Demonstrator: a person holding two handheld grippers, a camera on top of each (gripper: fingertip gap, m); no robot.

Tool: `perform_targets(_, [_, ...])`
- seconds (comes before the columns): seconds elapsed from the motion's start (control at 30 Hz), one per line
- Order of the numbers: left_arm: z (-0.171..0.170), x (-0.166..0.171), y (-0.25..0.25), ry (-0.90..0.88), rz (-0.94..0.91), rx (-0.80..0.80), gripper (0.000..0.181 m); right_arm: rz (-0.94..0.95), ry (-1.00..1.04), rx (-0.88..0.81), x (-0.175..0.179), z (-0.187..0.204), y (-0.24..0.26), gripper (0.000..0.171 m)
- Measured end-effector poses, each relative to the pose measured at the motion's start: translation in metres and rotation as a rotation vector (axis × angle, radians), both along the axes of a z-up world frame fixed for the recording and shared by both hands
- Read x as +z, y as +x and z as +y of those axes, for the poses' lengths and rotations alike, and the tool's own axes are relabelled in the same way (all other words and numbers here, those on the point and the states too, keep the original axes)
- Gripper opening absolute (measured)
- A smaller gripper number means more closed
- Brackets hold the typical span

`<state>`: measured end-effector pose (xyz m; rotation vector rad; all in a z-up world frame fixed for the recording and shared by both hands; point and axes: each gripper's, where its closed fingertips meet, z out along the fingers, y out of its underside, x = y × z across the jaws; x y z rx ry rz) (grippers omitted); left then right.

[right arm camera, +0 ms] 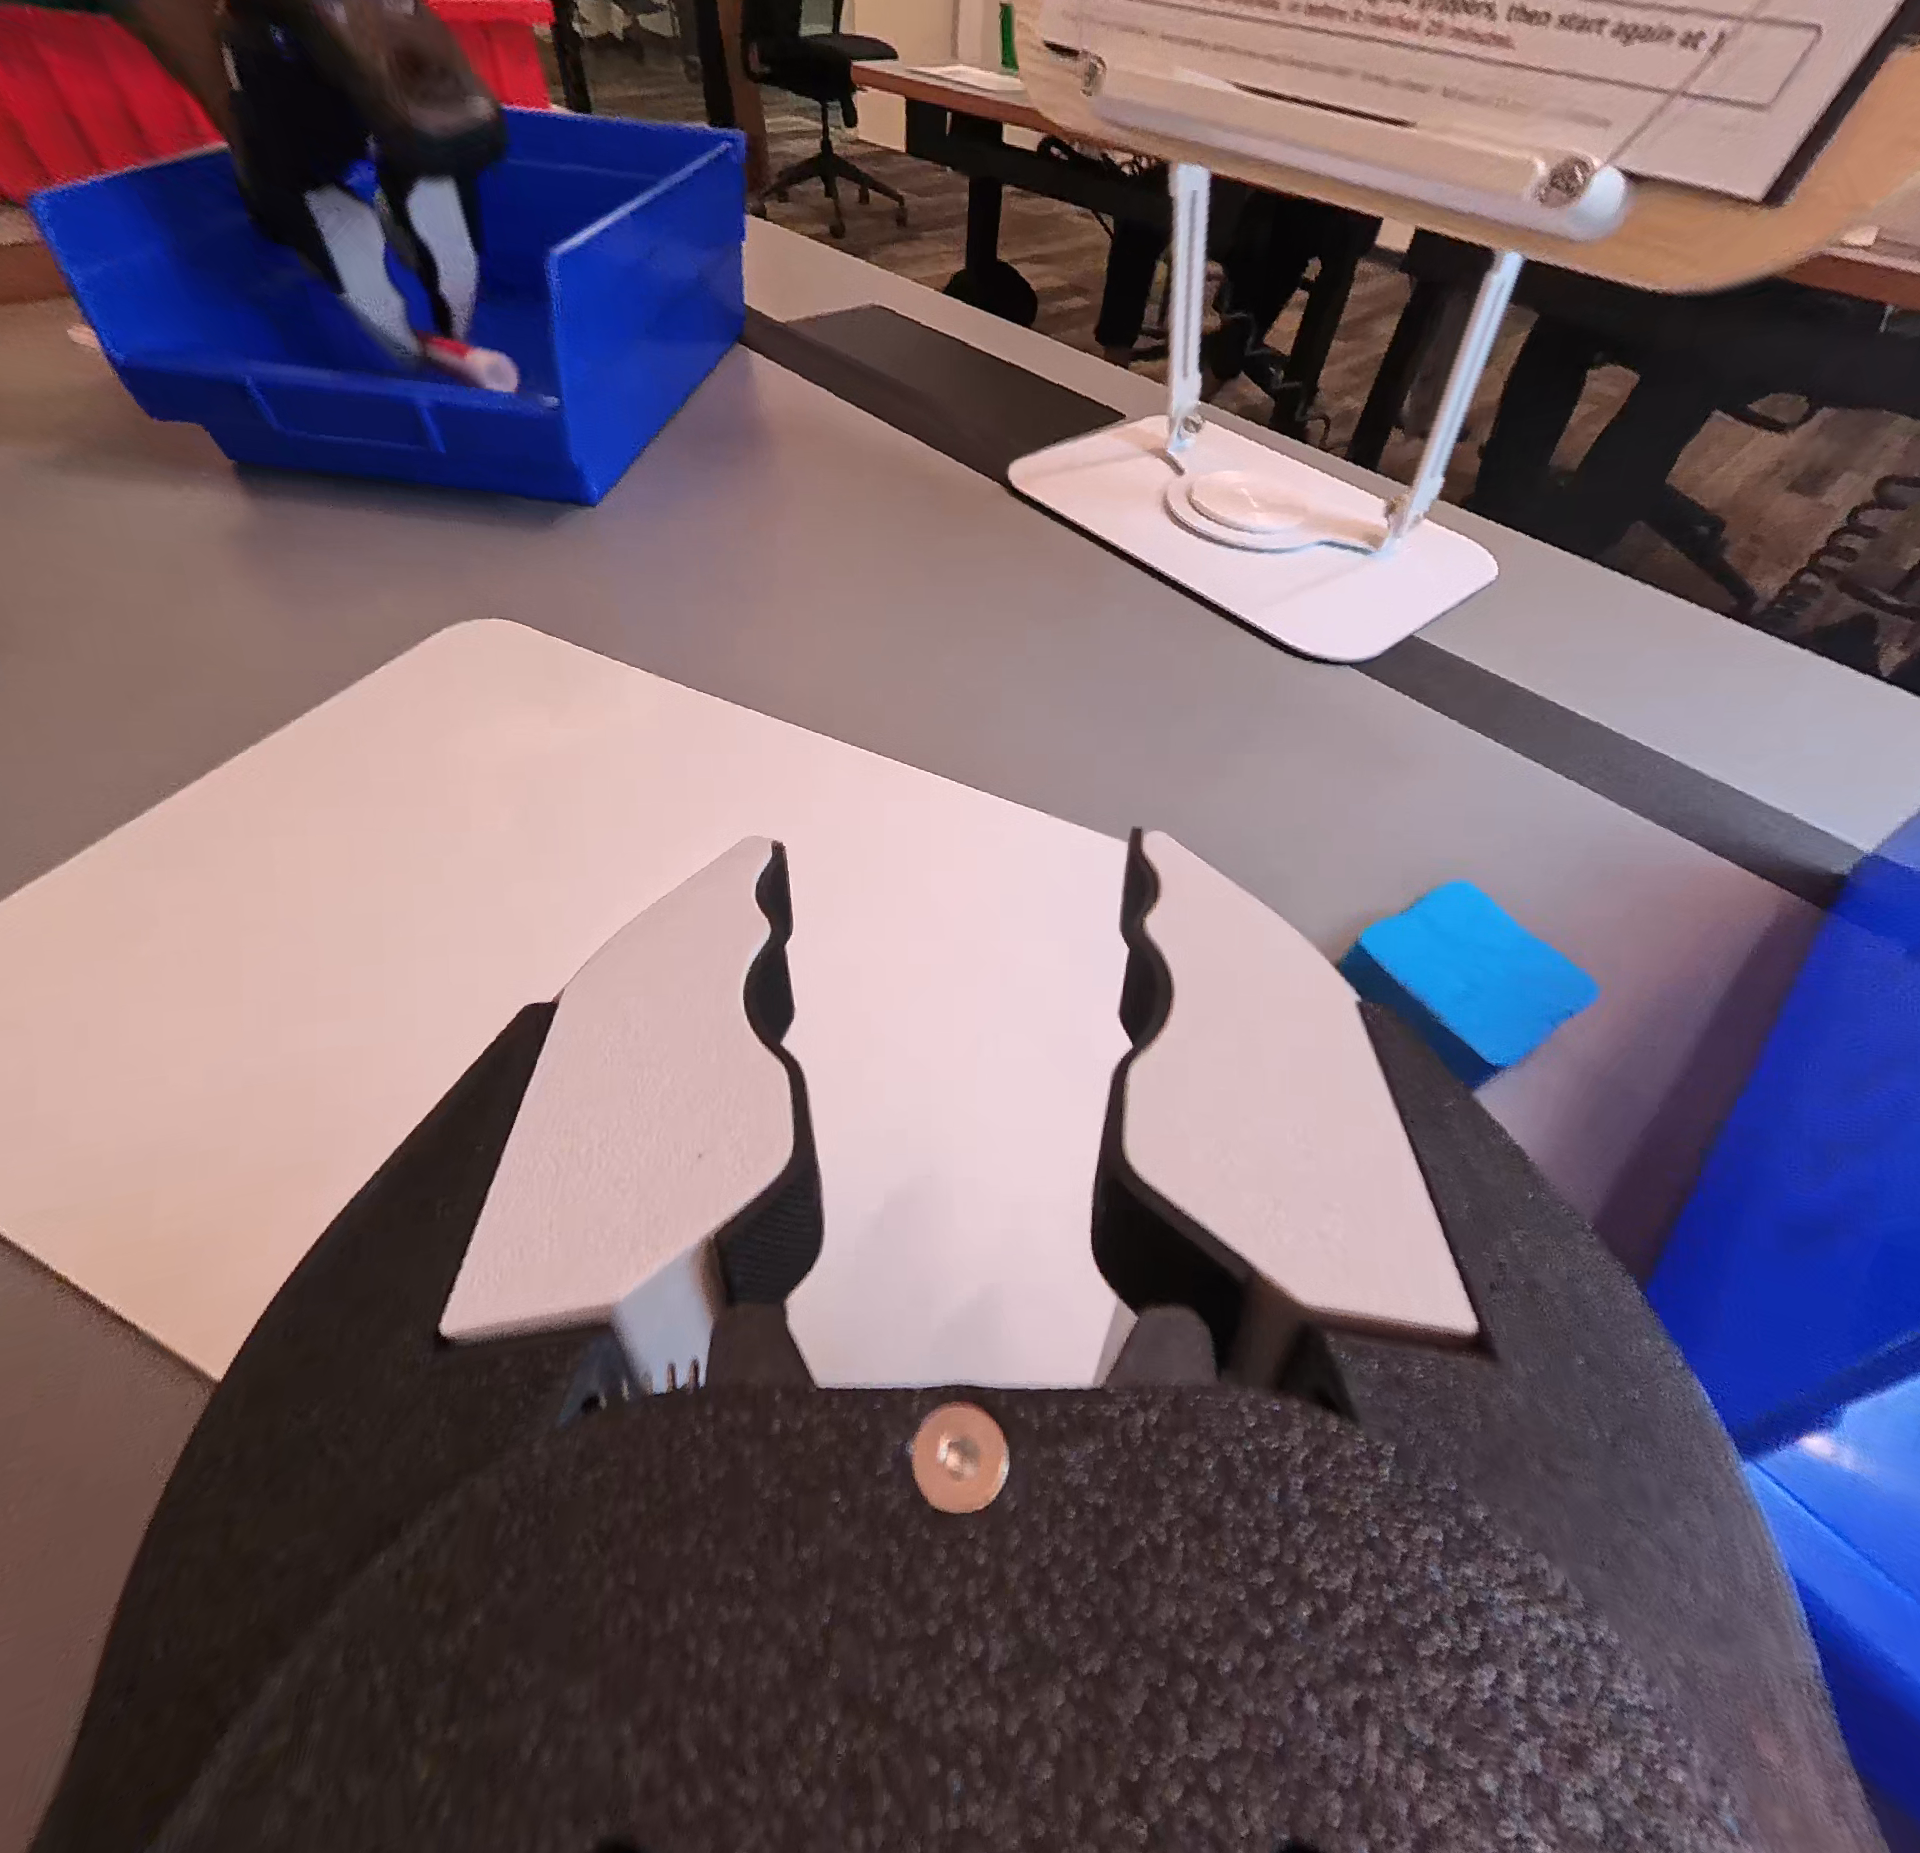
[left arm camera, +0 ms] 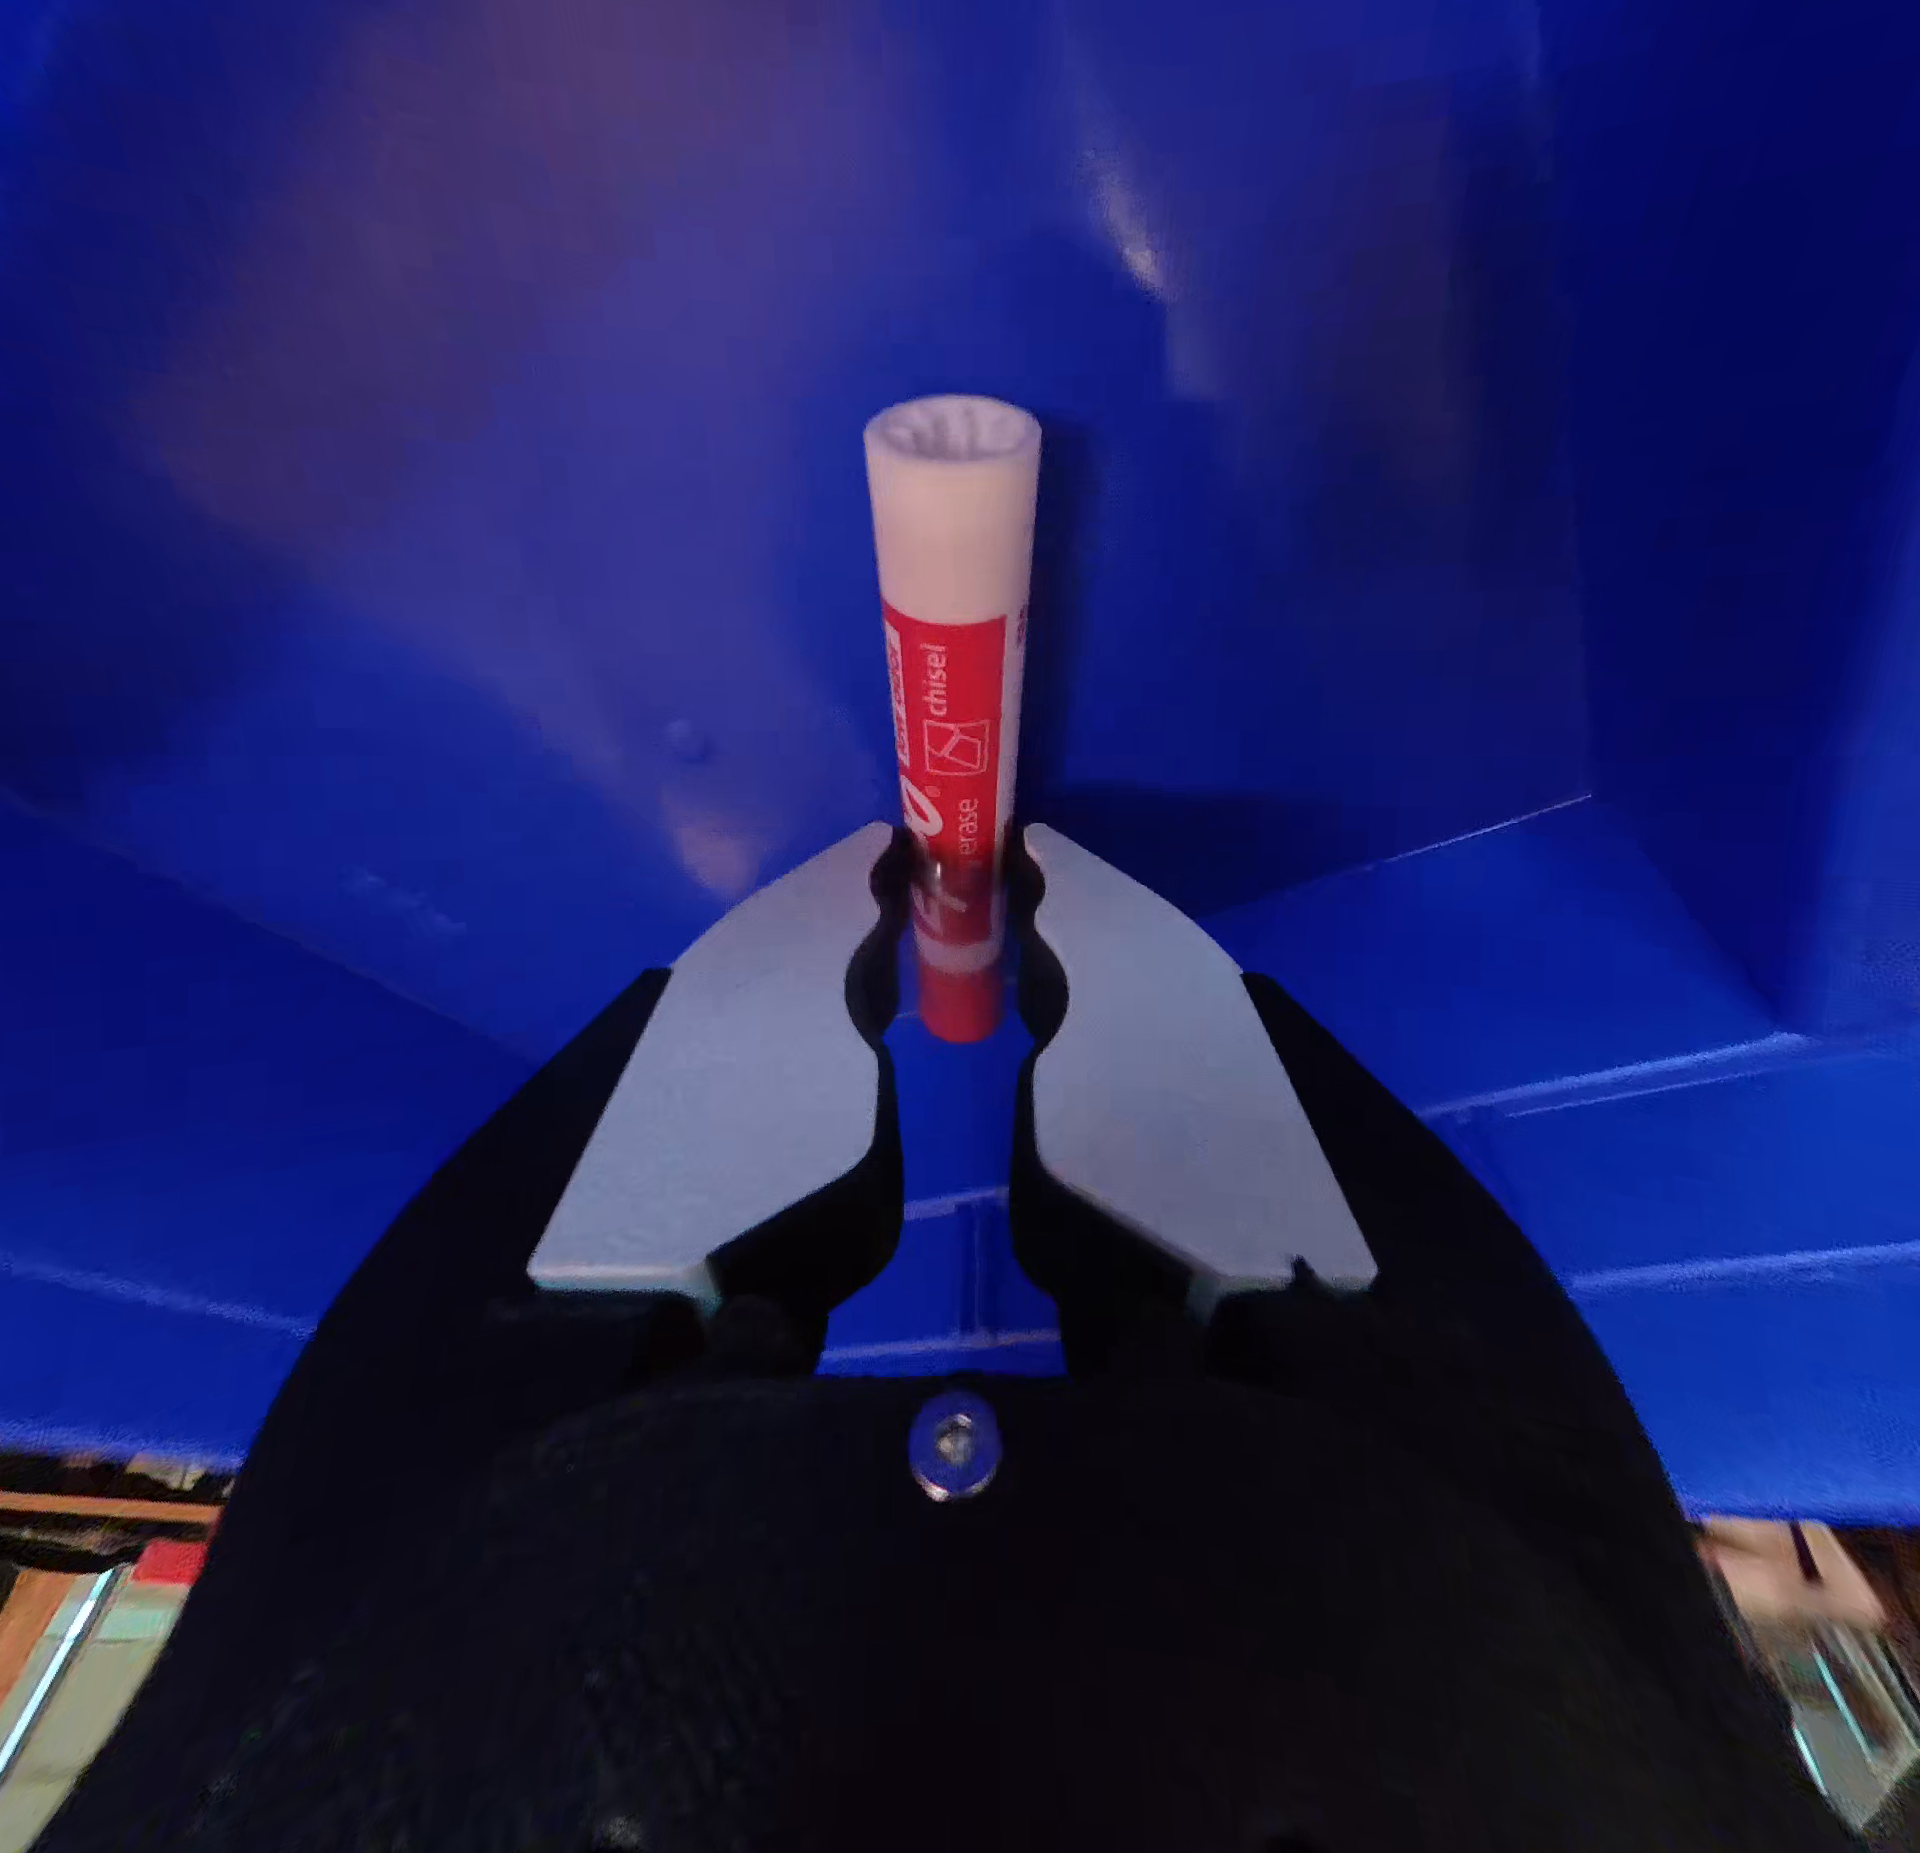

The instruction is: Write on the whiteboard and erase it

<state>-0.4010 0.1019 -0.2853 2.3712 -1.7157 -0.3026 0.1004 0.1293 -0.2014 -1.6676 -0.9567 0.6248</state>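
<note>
My left gripper (left arm camera: 956, 858) is shut on a red-and-white marker (left arm camera: 951, 598) inside a blue bin (left arm camera: 416, 556); the marker's white end points away from me. The right wrist view shows the same gripper (right arm camera: 426, 333) reaching down into the blue bin (right arm camera: 644, 276) with the marker (right arm camera: 473, 361) between its fingertips. My right gripper (right arm camera: 954, 847) is open and empty, hovering over a blank white whiteboard (right arm camera: 416, 816) that lies flat on the grey table. A blue eraser (right arm camera: 1470, 982) lies on the table to the right of the whiteboard.
A white stand (right arm camera: 1257, 536) holding a printed sheet (right arm camera: 1455, 27) stands at the back right of the table (right arm camera: 831, 577). Another blue bin (right arm camera: 1808, 1232) is at the right edge. A red bin (right arm camera: 83, 89) sits behind the left bin. Desks and office chairs fill the background.
</note>
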Motion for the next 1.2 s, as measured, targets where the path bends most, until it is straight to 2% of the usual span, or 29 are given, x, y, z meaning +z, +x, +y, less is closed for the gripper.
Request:
perform_targets(0.13, [0.018, 0.055, 0.059, 0.290, -0.278, 0.008, 0.019, 0.009, 0.040, 0.081, 0.011, -0.017, -0.022, 0.060])
perform_targets(0.23, [-0.002, 0.084, 0.134, 0.416, -0.412, -0.099, 0.018, -0.008, 0.081, 0.210, 0.021, -0.042, -0.060, 0.057])
perform_targets(0.3, [-0.021, 0.086, 0.187, 0.455, -0.459, -0.179, 0.018, -0.059, 0.124, 0.307, 0.024, -0.062, -0.090, 0.056])
perform_targets(0.4, [-0.052, 0.068, 0.257, 0.411, -0.513, -0.292, 0.018, -0.162, 0.208, 0.437, 0.020, -0.091, -0.130, 0.056])
perform_targets(0.53, [-0.074, 0.052, 0.314, 0.336, -0.563, -0.397, 0.018, -0.272, 0.282, 0.523, 0.004, -0.111, -0.154, 0.052])
perform_targets(0.57, [-0.077, 0.051, 0.321, 0.327, -0.568, -0.413, 0.018, -0.279, 0.282, 0.532, 0.001, -0.113, -0.156, 0.045])
perform_targets(0.6, [-0.079, 0.051, 0.327, 0.320, -0.573, -0.428, 0.018, -0.282, 0.285, 0.536, -0.001, -0.115, -0.155, 0.026])
perform_targets(0.63, [-0.081, 0.052, 0.331, 0.308, -0.578, -0.439, 0.018, -0.276, 0.298, 0.539, -0.001, -0.117, -0.154, 0.020])
perform_targets(0.77, [-0.088, 0.060, 0.342, 0.295, -0.676, -0.435, 0.018, -0.182, 0.268, 0.556, 0.010, -0.122, -0.144, 0.020])
perform_targets(0.93, [-0.086, 0.094, 0.344, 0.390, -1.052, -0.289, 0.035, 0.116, 0.133, 0.596, 0.050, -0.114, -0.115, 0.020])
perform_targets(1.07, [-0.092, 0.119, 0.345, 0.446, -1.348, -0.184, 0.030, 0.269, 0.049, 0.634, 0.066, -0.116, -0.105, 0.020])
perform_targets(1.2, [-0.097, 0.129, 0.345, 0.458, -1.438, -0.150, 0.020, 0.342, -0.009, 0.666, 0.071, -0.118, -0.105, 0.020])
